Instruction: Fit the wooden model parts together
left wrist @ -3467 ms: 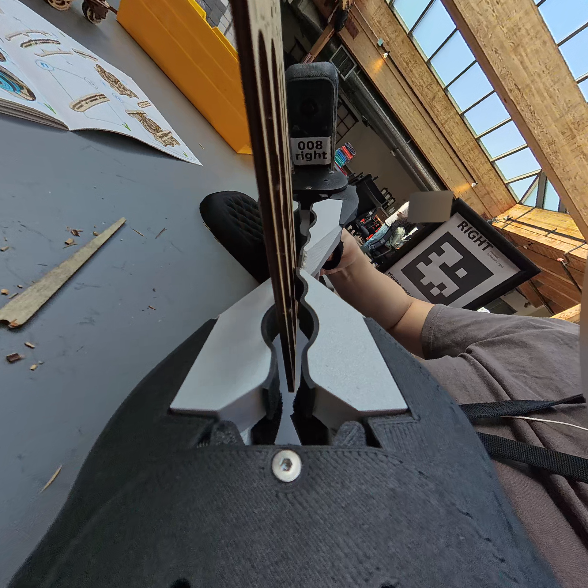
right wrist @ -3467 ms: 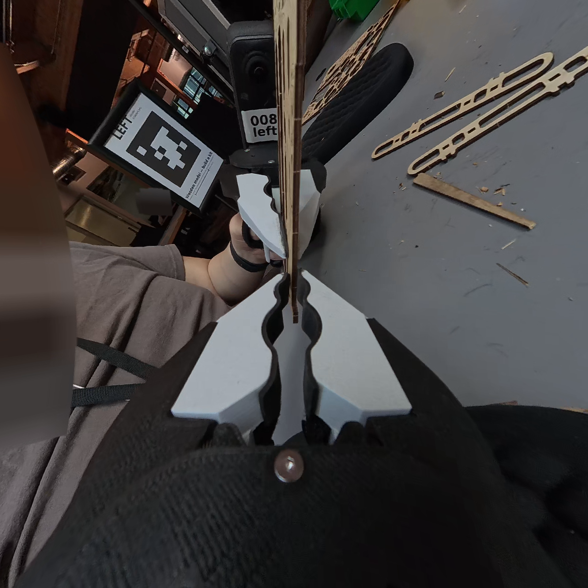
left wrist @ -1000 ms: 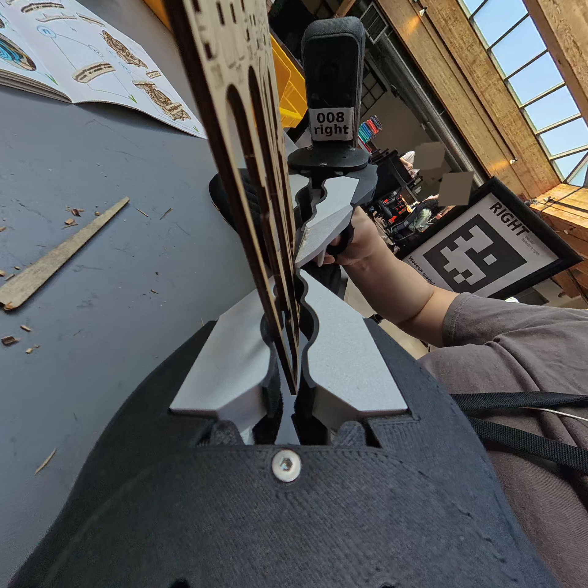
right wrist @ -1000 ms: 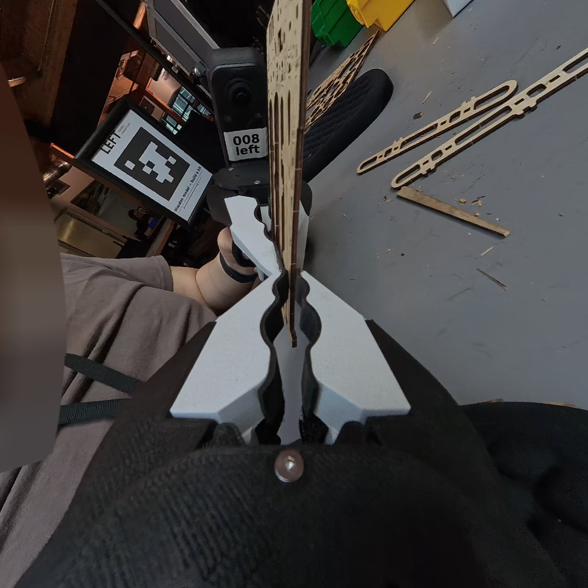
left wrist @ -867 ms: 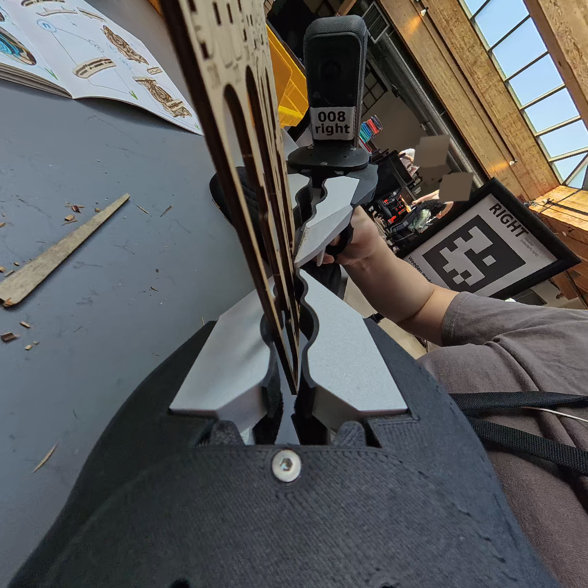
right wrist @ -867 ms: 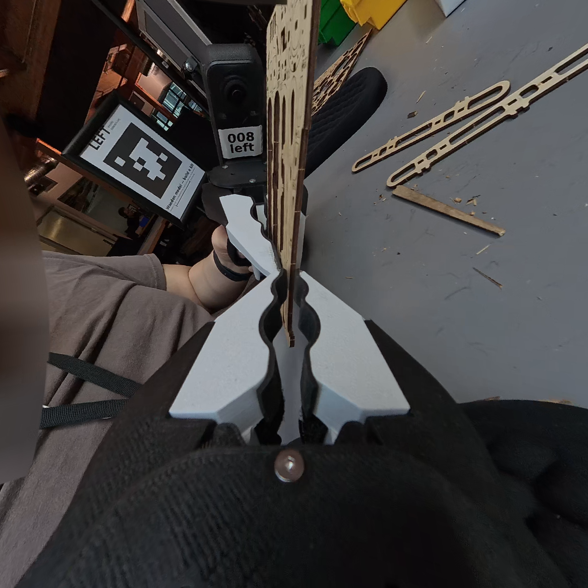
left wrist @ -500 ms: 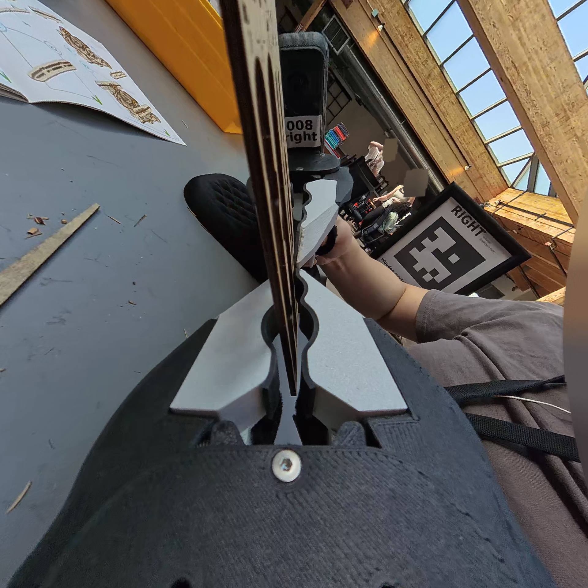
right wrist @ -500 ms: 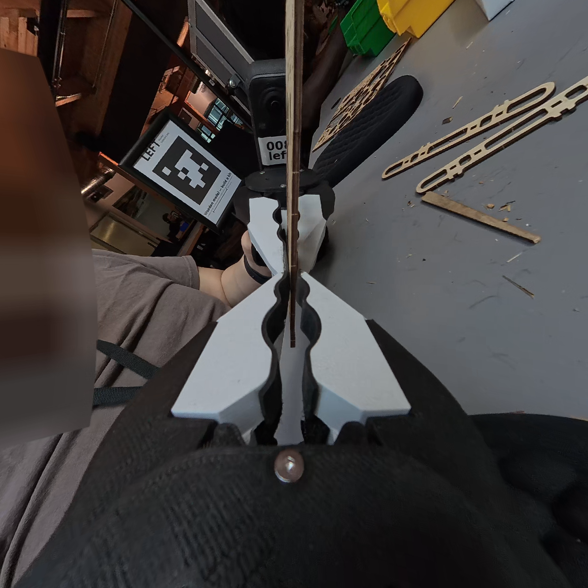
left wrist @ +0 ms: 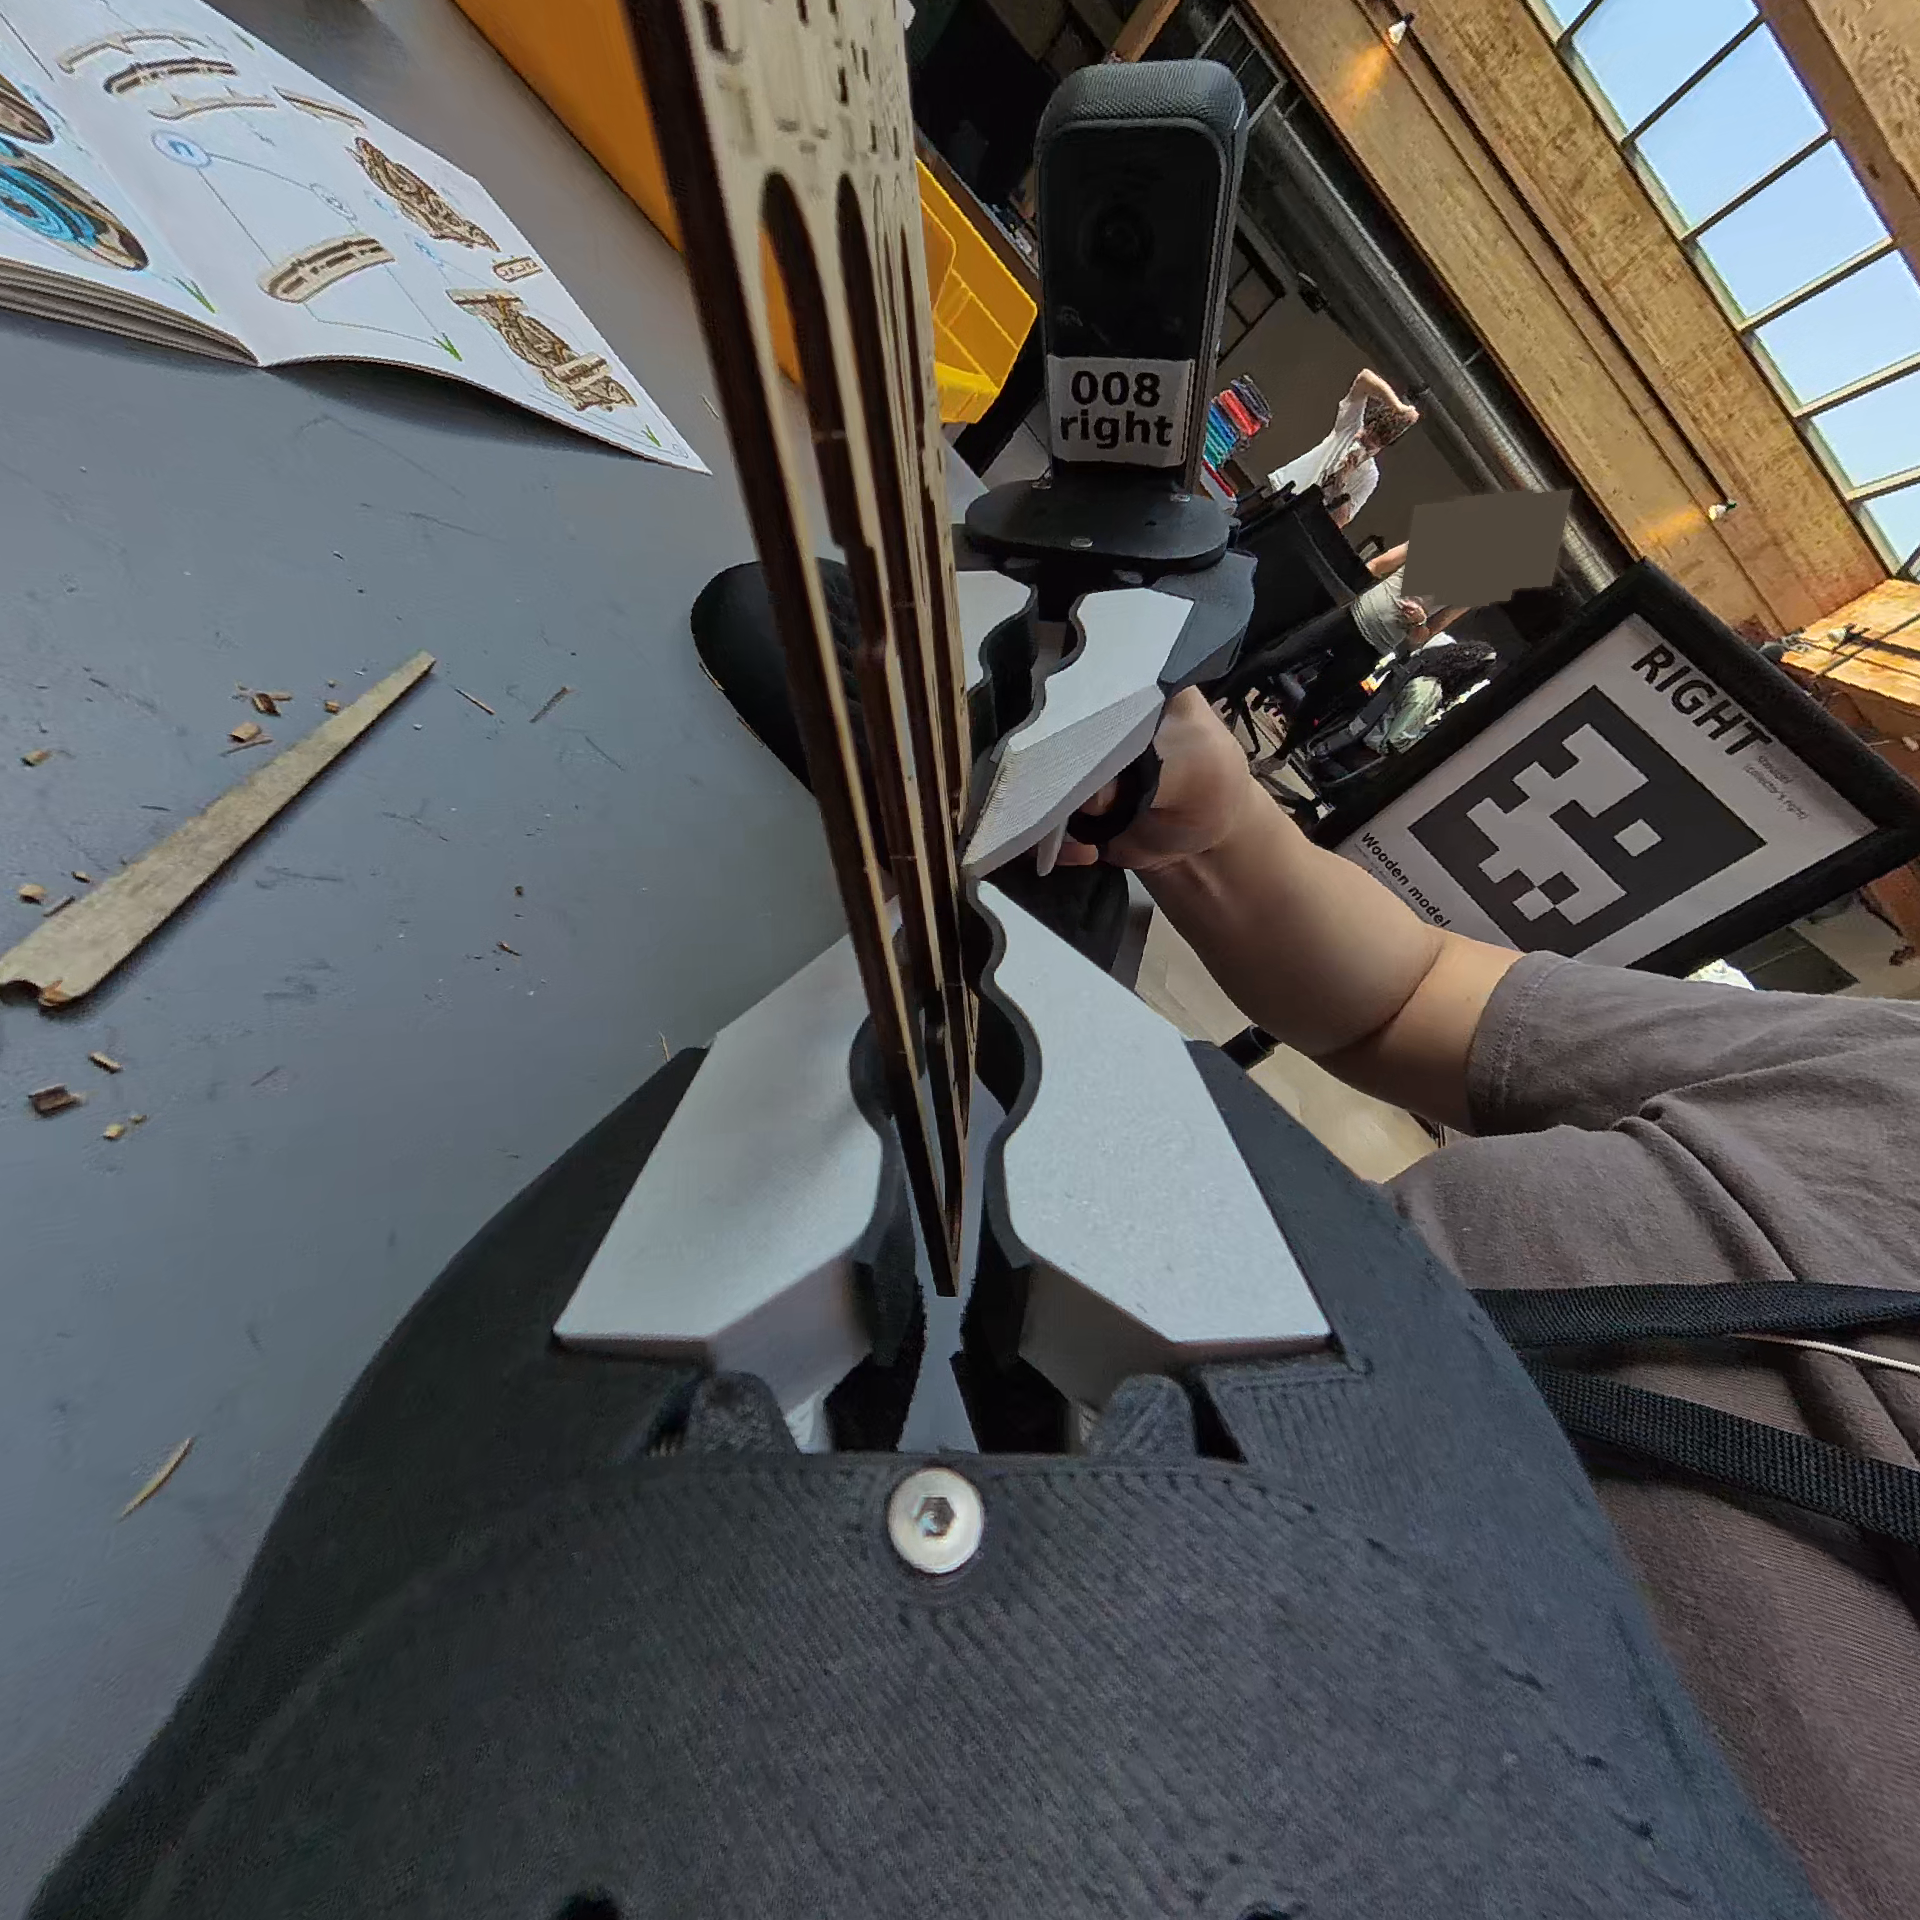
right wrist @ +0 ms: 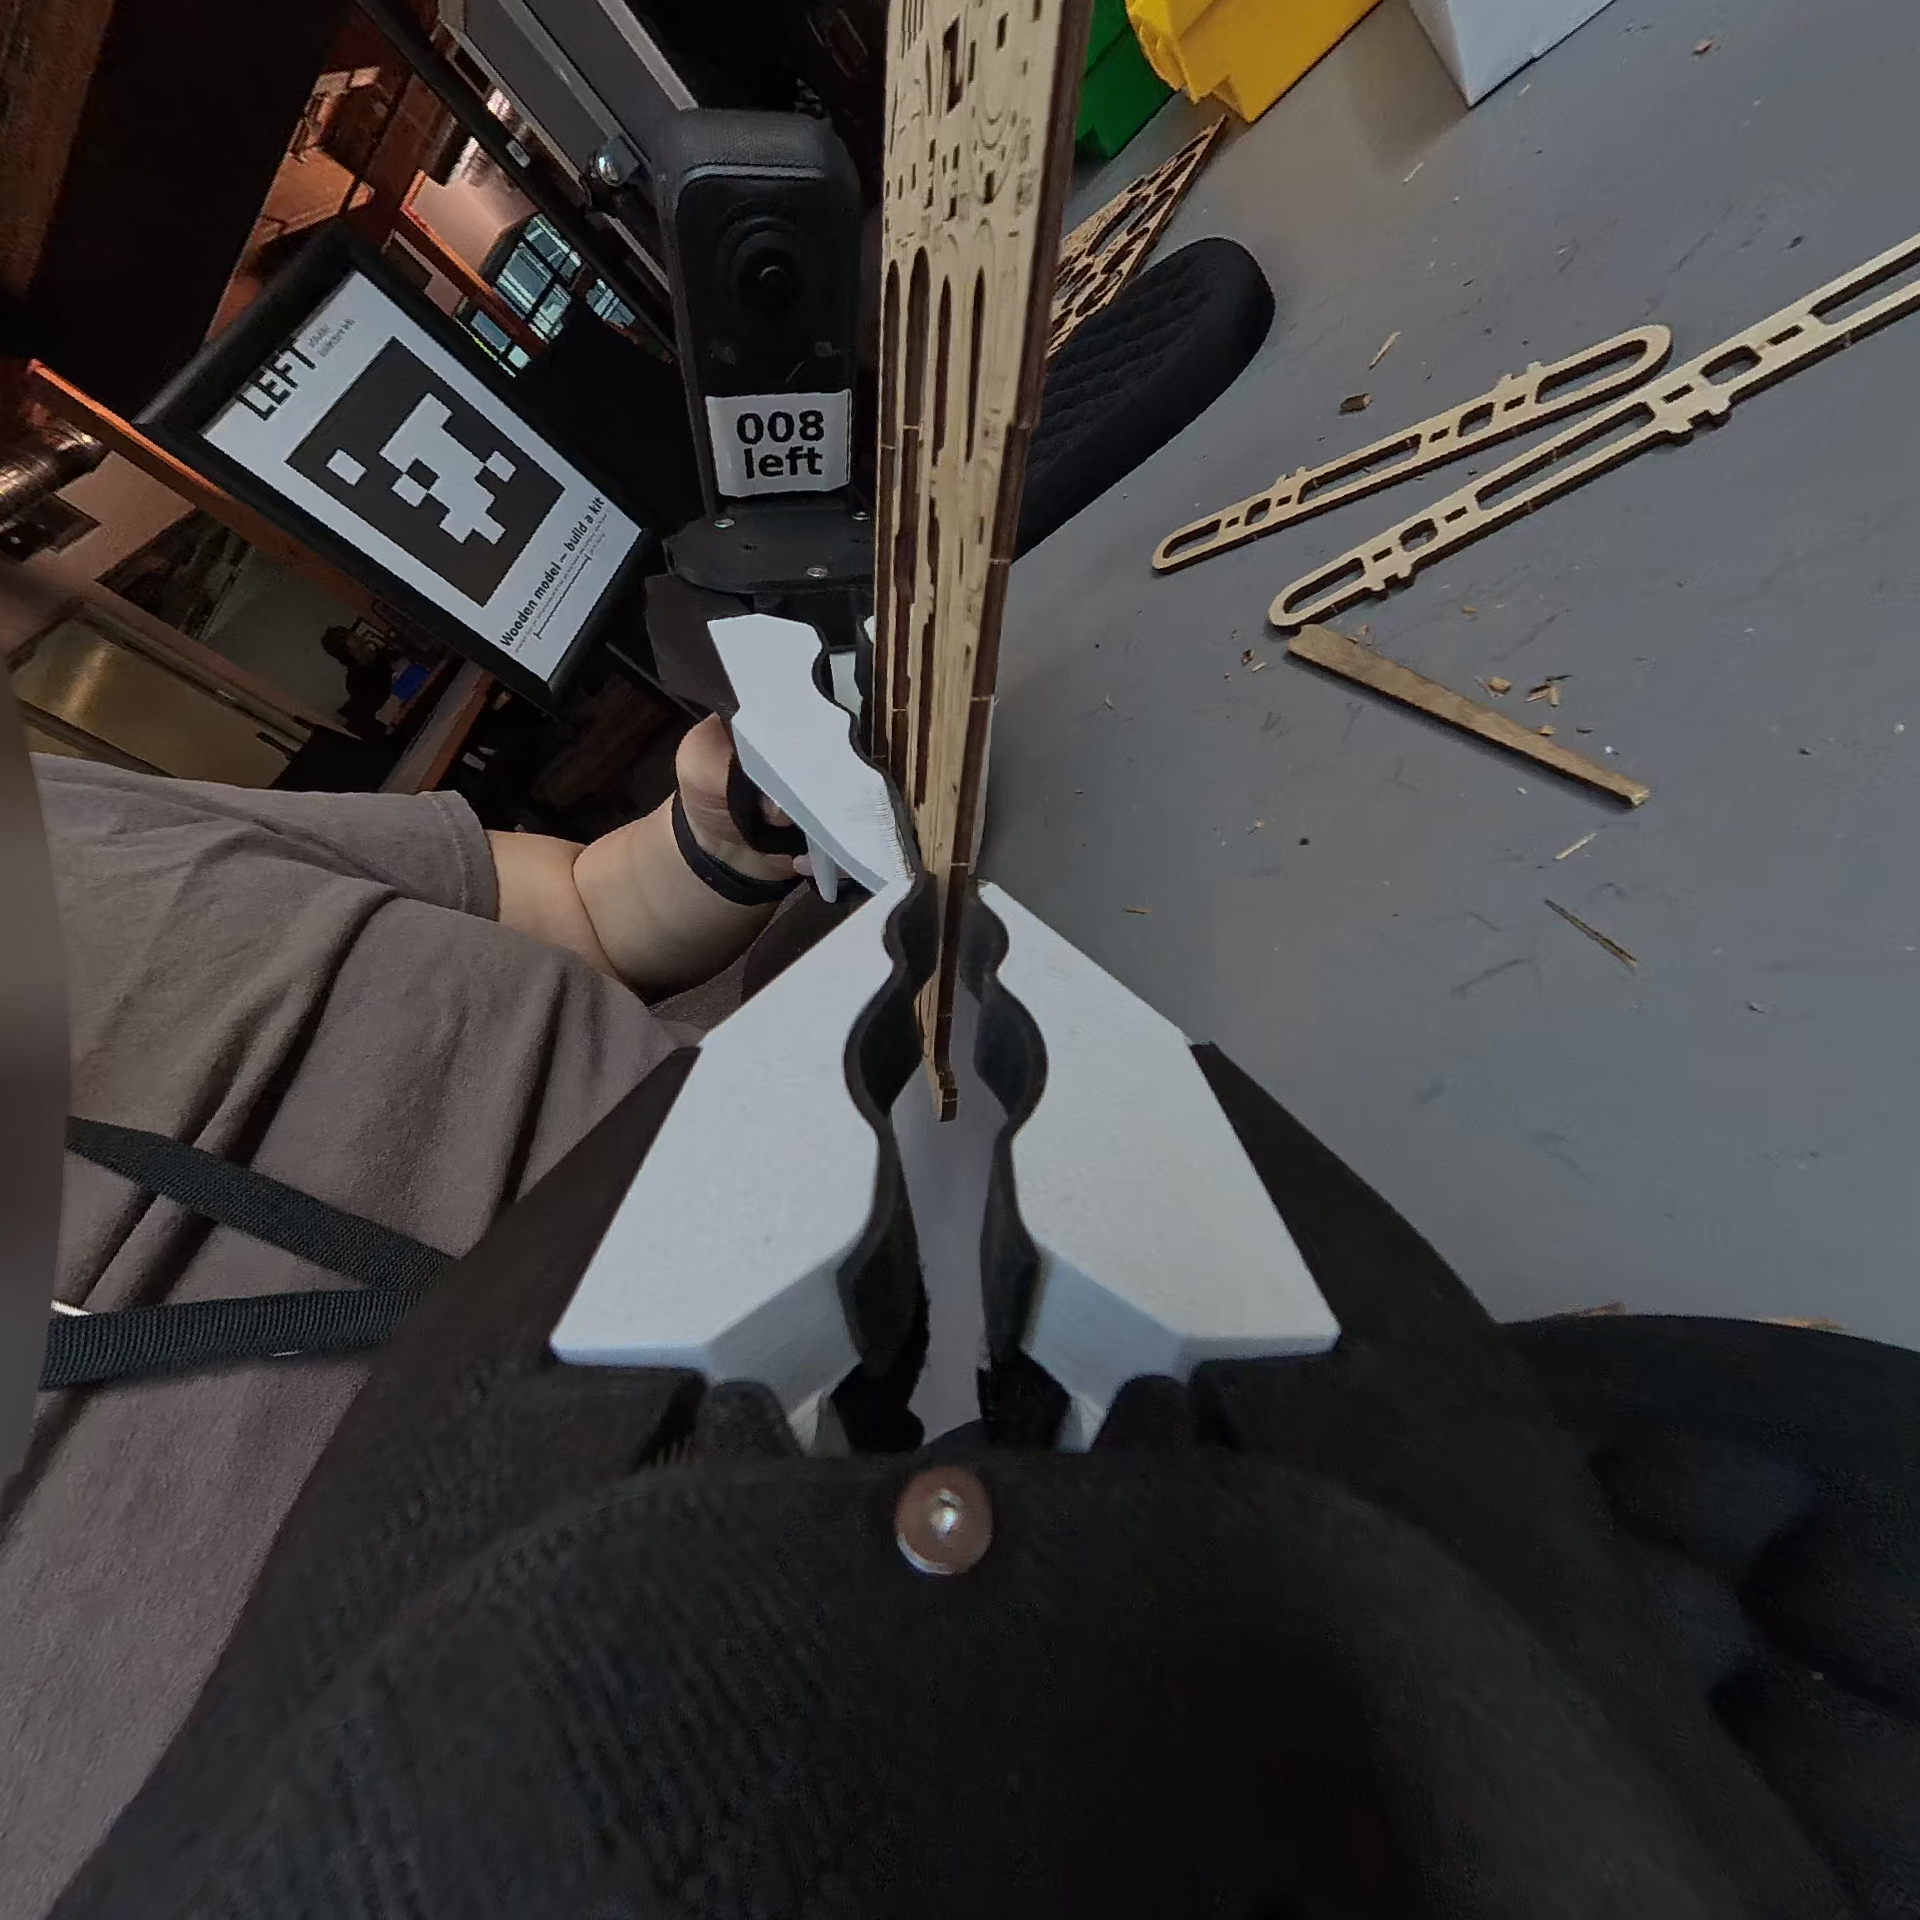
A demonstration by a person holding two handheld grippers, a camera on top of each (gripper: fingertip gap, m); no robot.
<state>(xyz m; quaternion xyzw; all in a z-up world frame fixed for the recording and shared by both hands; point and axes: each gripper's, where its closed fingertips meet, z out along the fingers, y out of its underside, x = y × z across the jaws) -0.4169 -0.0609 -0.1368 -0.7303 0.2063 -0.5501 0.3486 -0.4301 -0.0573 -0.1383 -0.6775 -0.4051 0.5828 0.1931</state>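
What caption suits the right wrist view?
Two hand-held grippers, right and left, clamp one laser-cut wooden sheet above a grey table.

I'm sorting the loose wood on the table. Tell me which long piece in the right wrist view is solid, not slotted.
The plain wooden strip, lying nearest the right gripper. The two slotted wooden parts beyond it are pierced with cut-outs.

table (left wrist: 343, 831): grey, at 9 o'clock | roof windows (left wrist: 1725, 135): blue sky, at 1 o'clock | wood beams (left wrist: 1538, 260): sunlit | framed sign (left wrist: 1621, 800): at 3 o'clock
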